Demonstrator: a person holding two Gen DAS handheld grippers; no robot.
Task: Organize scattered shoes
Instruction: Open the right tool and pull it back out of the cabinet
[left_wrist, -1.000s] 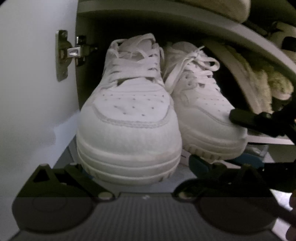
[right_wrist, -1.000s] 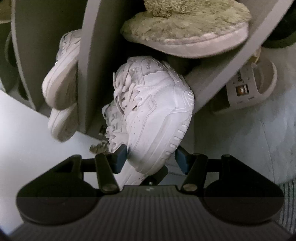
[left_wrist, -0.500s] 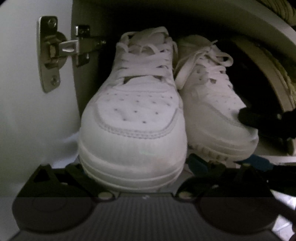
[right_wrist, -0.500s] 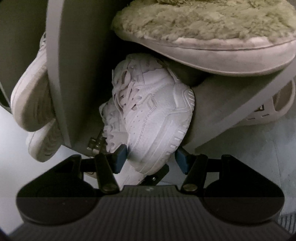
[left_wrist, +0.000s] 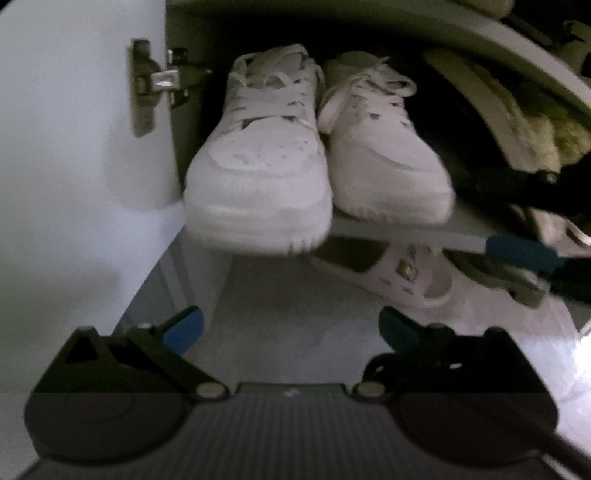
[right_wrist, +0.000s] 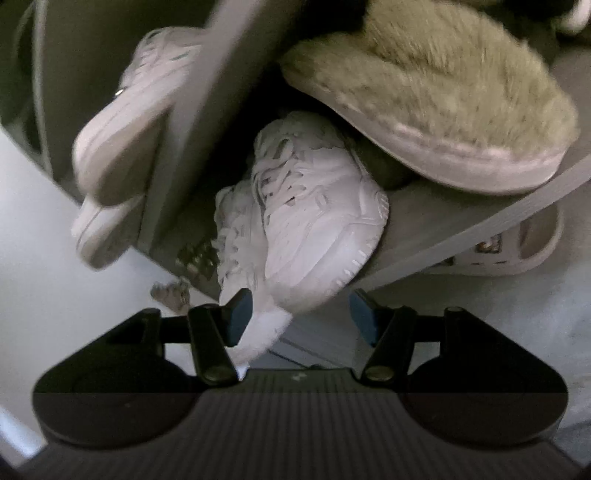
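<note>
- Left gripper (left_wrist: 290, 330), blue-padded, was spread wide and held nothing; lower centre of frame.
- Pair of white lace-up sneakers (left_wrist: 258, 162) sat side by side on grey cabinet shelf (left_wrist: 424, 232), frame centre, toes overhanging the edge.
- Right gripper (right_wrist: 300, 317) was spread — pads flanked the same sneakers' toes (right_wrist: 317, 229); contact unclear.
- Furry beige slipper (right_wrist: 436, 96) lay upper right.

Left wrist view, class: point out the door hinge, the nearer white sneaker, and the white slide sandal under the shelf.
door hinge (left_wrist: 157, 79), left wrist view, on its metal arm.
nearer white sneaker (left_wrist: 260, 166), left wrist view, on the toe cap.
white slide sandal (left_wrist: 406, 267), left wrist view, on the strap.
</note>
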